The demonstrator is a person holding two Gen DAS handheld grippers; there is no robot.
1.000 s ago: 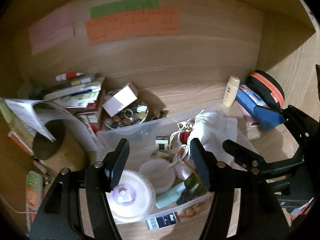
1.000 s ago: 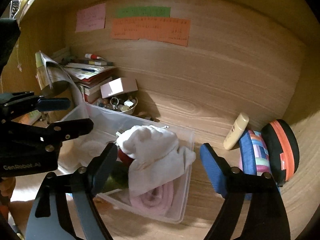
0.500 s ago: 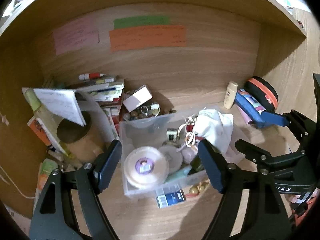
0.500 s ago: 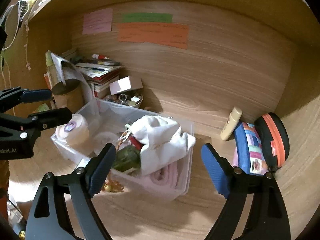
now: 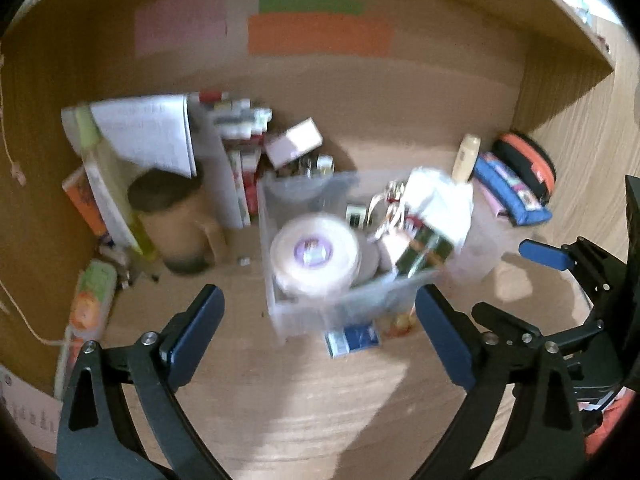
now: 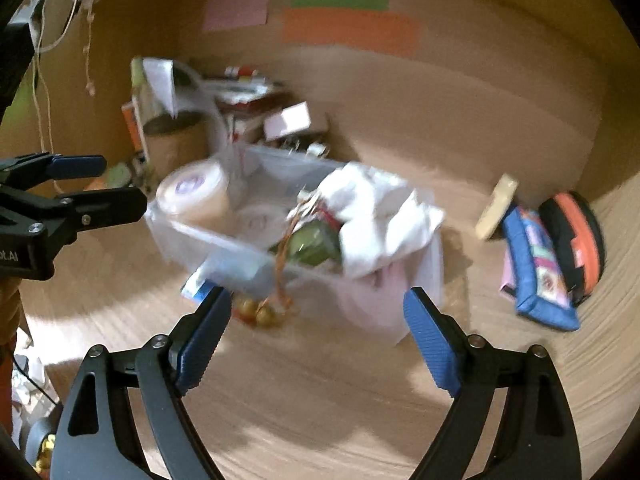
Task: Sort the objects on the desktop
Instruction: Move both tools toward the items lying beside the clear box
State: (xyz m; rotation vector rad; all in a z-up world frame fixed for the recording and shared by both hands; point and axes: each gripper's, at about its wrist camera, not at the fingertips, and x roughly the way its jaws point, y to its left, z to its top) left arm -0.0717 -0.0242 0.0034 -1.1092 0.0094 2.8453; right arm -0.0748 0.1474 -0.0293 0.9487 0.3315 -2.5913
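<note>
Left wrist view: blurry, looking down at the clear box (image 5: 352, 304) on the wooden surface (image 5: 280, 408).
Left gripper (image 5: 320, 336): its jaws are spread wide and hold nothing; it hangs in front of the clear box, apart from it.
Right gripper (image 6: 316, 336): its jaws are spread wide too and hold nothing; it hangs in front of the clear box, not touching it.
Clear box: it sits on the surface and is full of things.
Round white tub (image 5: 314, 254): inside the clear box, at its left front end, with a purple label on top.
White cloth (image 6: 380, 216): piled on top at the right end of the clear box.
Green bottle (image 6: 316, 242): in the clear box, just beside the white cloth and partly under it.
Blue and white packet (image 5: 352, 338): on the surface, right at the front wall of the clear box.
Gold balls (image 6: 260, 314): on the surface, at the front of the clear box, on a thin string.
Brown cup (image 5: 172, 220): left of the clear box, standing up.
Books (image 5: 240, 168): stacked behind and left of the clear box.
Blue pencil case (image 6: 536, 268): right of the clear box, well apart.
Black and orange pouch (image 6: 576, 240): just beside the blue pencil case, farther from the clear box.
Cream tube (image 6: 496, 208): right of the clear box, leaning near the blue pencil case.
Paper notes (image 5: 320, 34): pink, green and orange, stuck on the back wall above the clear box.
</note>
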